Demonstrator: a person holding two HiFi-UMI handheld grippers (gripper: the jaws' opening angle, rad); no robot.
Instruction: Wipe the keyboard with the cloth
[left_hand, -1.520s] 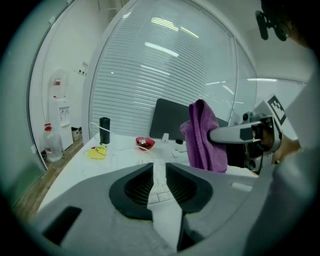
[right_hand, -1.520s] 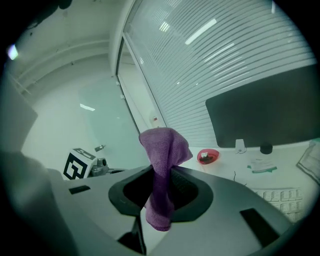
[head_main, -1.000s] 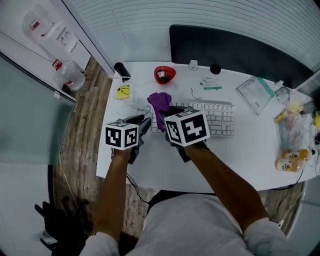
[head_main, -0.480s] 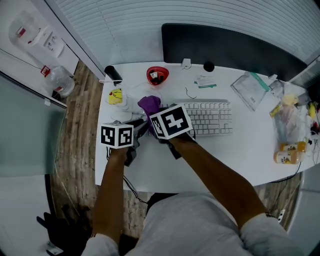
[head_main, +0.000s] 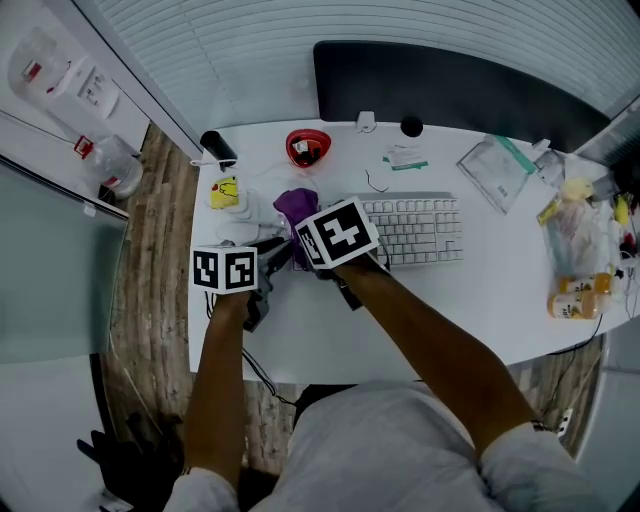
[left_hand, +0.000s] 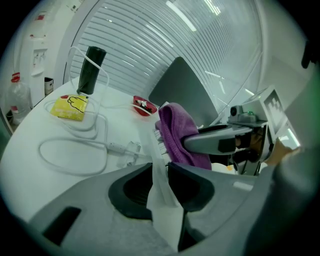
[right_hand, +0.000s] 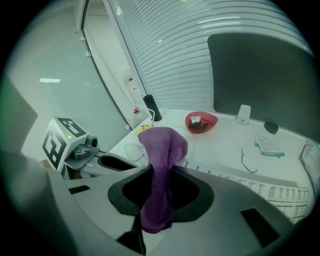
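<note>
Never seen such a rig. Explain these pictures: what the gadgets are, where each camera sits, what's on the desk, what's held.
No robot: a person holds a gripper in each hand; the marker cubes are part of them. The head view looks down from the person's head; the other two ride on the grippers. On the white desk lie a keyboard, a red bowl, a yellow packet and a white cable. The right gripper has fingers shut on the purple cloth. The left gripper has just been closing its fingers on a white edge, seemingly the keyboard's end; whether they press it yet is unclear.
</note>
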